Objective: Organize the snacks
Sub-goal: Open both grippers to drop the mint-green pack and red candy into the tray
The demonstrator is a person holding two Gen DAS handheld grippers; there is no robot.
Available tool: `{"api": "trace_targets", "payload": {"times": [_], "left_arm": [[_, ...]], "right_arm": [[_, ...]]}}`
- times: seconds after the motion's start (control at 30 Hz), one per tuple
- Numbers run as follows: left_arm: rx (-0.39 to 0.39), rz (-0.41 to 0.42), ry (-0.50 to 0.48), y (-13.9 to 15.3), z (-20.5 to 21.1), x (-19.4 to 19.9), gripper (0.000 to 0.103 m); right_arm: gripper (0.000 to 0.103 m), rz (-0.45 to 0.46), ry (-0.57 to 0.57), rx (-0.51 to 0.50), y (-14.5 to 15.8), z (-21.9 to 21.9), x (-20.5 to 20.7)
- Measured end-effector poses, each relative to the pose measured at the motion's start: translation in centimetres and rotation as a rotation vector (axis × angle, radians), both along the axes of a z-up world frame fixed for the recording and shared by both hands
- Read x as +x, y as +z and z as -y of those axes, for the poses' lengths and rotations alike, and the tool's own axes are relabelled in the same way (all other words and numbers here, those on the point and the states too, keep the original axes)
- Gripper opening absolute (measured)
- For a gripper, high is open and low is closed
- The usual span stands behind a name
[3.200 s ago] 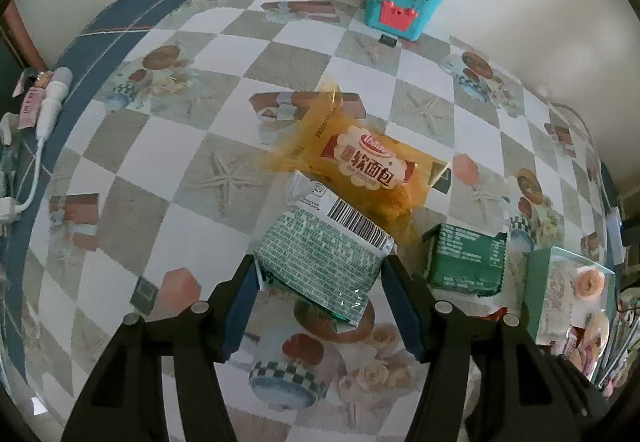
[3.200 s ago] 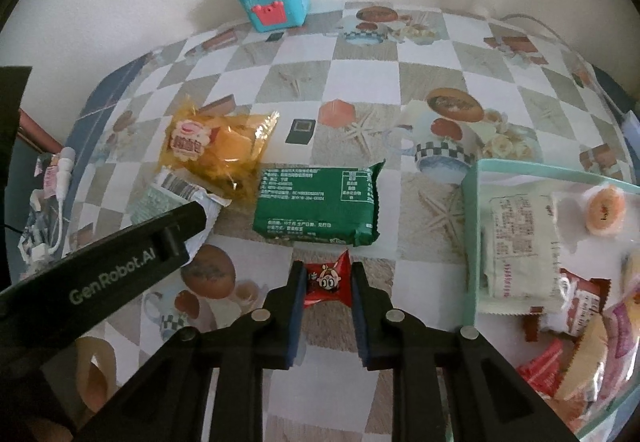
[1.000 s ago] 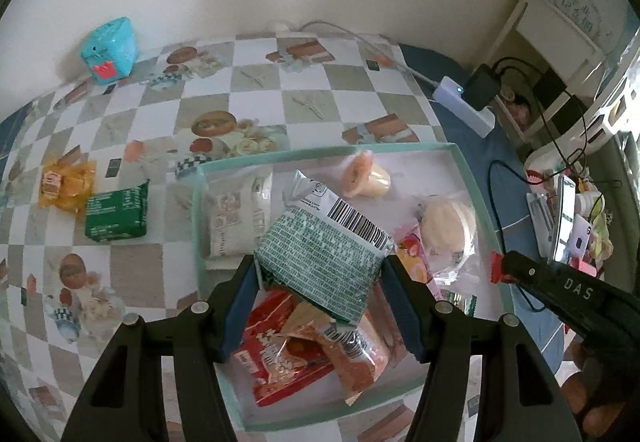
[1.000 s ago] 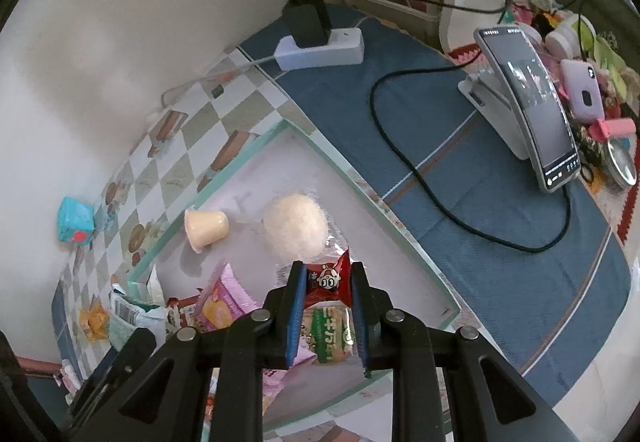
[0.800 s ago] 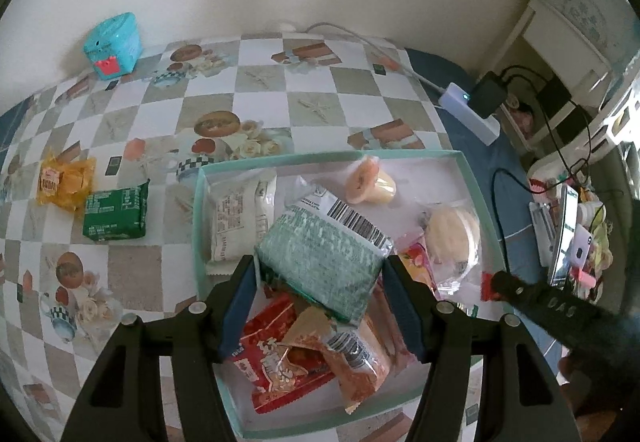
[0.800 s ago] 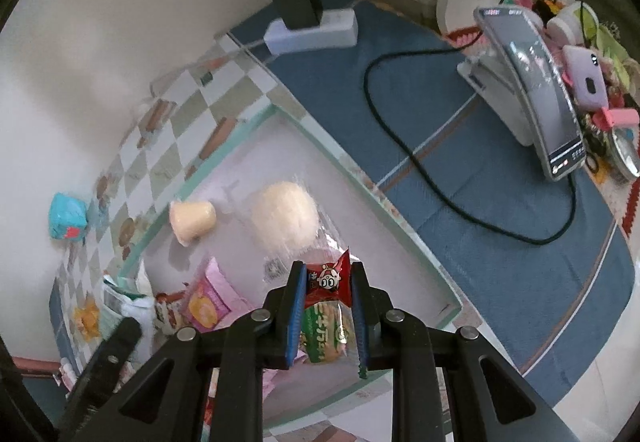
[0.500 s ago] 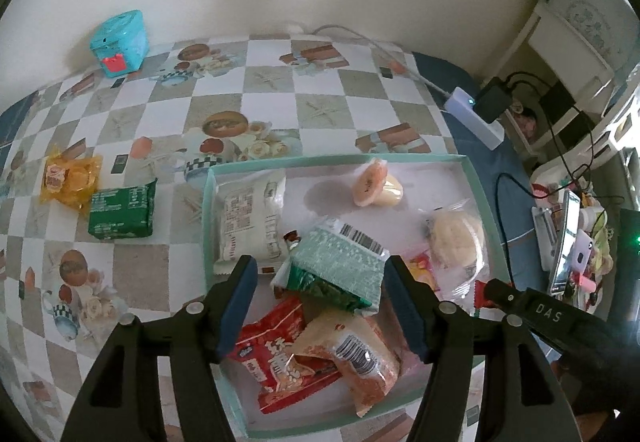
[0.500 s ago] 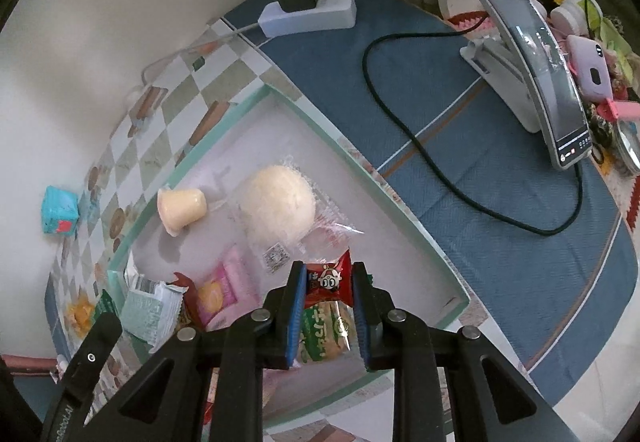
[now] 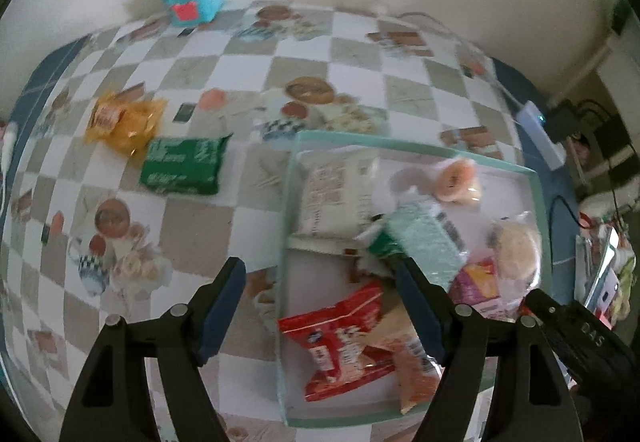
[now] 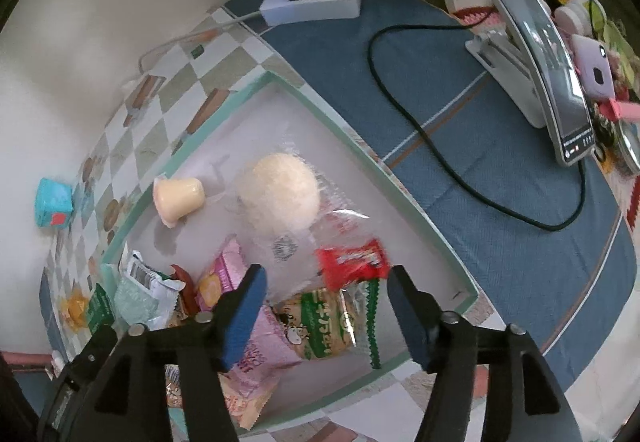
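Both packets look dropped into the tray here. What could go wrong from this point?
1. The tray is crowded; the small red candy lies on top of other wrappers, so it may slide when more is added.
2. Two snacks remain on the tablecloth: the yellow bread packet and the dark green packet. They touch, so gripping one may drag the other.
3. The open left hand-held gripper straddles the tray's near wall and might knock it while moving off.

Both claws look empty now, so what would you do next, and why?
Probably swing the left claw toward the green packet on the checkered cloth. Both claws are open, the right claw included, and its red candy already lies in the tray. The green packet and yellow bread bag remain outside.
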State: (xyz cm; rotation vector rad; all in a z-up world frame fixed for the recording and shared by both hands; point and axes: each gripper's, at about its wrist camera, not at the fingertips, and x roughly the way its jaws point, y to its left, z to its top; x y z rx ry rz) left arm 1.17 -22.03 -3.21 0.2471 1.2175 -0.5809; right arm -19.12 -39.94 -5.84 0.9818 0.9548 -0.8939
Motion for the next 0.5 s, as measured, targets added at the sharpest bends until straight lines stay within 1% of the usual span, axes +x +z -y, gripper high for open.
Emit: {"api": "trace_targets", "payload": {"times": [0.1, 0.17, 0.2, 0.23, 0.27, 0.33, 0.47, 0.5], "left_arm": [[0.000, -0.018, 0.043, -0.3, -1.0, 0.7, 0.078], [-0.004, -0.031, 0.070, -0.4, -1.9, 1.2, 0.081], [-0.002, -0.038, 0.080, -0.5, -2.2, 1.4, 0.083], [0.002, -0.044, 0.089, -0.6, -2.5, 1.7, 0.093], [0.001, -0.047, 0.102, -0.7, -3.0, 2.1, 0.094], [-0.004, -0.050, 0.127, -0.6, -3.9, 2.8, 0.094], [-0.027, -0.047, 0.191, -0.2, -6.5, 4.6, 0.095], [-0.029, -0.042, 0.203, -0.1, -7.0, 5.0, 0.095]], "right_arm": [[0.076, -0.012, 0.021, -0.017, 0.2, -0.5, 0.7], [0.077, -0.026, 0.043, -0.035, 0.4, -1.1, 1.5], [0.078, -0.030, 0.059, -0.046, 0.6, -1.4, 1.9], [0.080, -0.033, 0.080, -0.060, 0.8, -1.9, 2.4], [0.081, -0.035, 0.094, -0.069, 1.0, -2.3, 2.9], [0.084, -0.032, 0.133, -0.088, 1.3, -3.2, 3.8], [0.087, -0.018, 0.217, -0.128, 2.2, -5.3, 5.8], [0.090, -0.017, 0.230, -0.137, 2.4, -5.6, 6.1]]}}
